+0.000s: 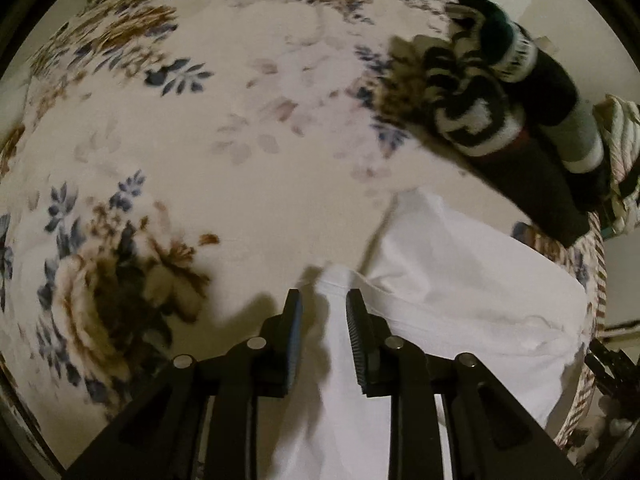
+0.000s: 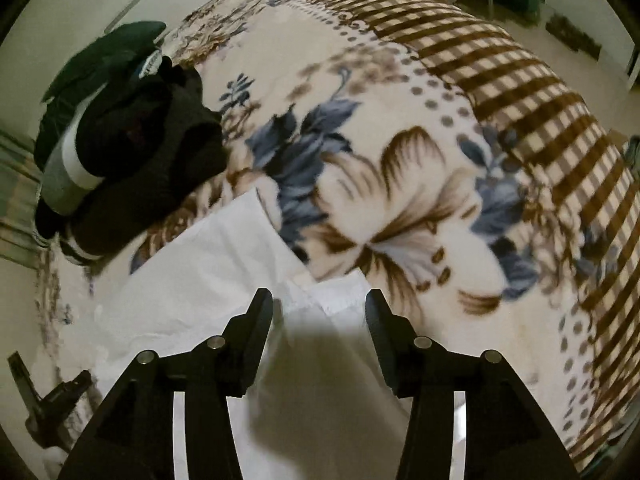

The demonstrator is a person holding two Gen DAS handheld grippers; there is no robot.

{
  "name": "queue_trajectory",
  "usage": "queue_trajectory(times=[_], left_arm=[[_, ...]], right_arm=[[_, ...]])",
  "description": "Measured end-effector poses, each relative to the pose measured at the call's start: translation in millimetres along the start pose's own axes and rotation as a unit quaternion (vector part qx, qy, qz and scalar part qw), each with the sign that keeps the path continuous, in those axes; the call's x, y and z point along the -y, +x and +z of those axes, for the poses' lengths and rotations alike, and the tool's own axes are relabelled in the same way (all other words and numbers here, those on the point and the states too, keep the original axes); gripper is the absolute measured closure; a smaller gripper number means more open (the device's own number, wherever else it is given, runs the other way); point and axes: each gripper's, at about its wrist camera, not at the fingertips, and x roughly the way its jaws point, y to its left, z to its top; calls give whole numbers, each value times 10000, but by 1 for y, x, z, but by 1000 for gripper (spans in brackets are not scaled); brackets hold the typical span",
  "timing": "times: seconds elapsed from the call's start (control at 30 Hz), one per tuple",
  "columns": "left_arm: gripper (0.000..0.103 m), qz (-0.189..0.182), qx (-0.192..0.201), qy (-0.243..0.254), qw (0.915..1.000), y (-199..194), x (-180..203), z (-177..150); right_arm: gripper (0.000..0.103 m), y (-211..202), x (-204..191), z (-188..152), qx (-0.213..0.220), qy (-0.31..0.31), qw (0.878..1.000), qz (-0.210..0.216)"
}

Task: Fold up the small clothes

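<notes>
On the bed, a floral fleece blanket fills the left wrist view from nine to twelve o'clock. At six o'clock the left tongs stand narrowly apart with a raised fold of the white garment running between the fingers; whether the pads truly press the cloth is hard to make out, though the gathered ridge suggests a light pinch. The garment spreads from there toward four o'clock. At two o'clock lies a heap of dark and striped socks, apart from the white cloth.

In the right wrist view the same socks sit at ten o'clock, the white garment lies from eight o'clock to the centre bottom, and the blanket's brown check border curves from twelve to four o'clock. The right tongs are spread wide at six o'clock over a hemmed corner of the garment, gripping nothing.

The step in hand looks like a fold of the white garment, one edge lifted by the left side. The next move probably calls for the right tongs to take the hemmed corner so both sides travel together.

Motion blur softens both views; the garment's near part is cut off beneath the tongs, so its kind is unclear.
</notes>
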Motion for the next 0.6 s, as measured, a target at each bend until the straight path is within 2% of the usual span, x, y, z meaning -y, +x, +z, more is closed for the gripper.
queue_trajectory(times=[0.13,0.27,0.33,0.37,0.53,0.6], left_arm=[[82,-183,-88,82,9998,23,7,2],[82,-558,-157,-243,9980,31,-7,4],[82,-716,-127,-426,9964,24,-14,4],[82,-803,-52,-530,9953,16,-17,3],[82,-1031,227,-720,9918,-9,-29,2],[78,-1076,178,-650,9919,-5,-29,2]], right_arm=[[48,6,4,-3,-70,-45,9999,-89],[48,22,13,2,-320,153,9994,52],[66,24,14,1,-335,143,9990,249],[77,22,11,0,-264,44,9994,196],[74,9,-5,-8,-74,-464,9988,-106],[62,9,-7,-10,-149,-505,9985,130]])
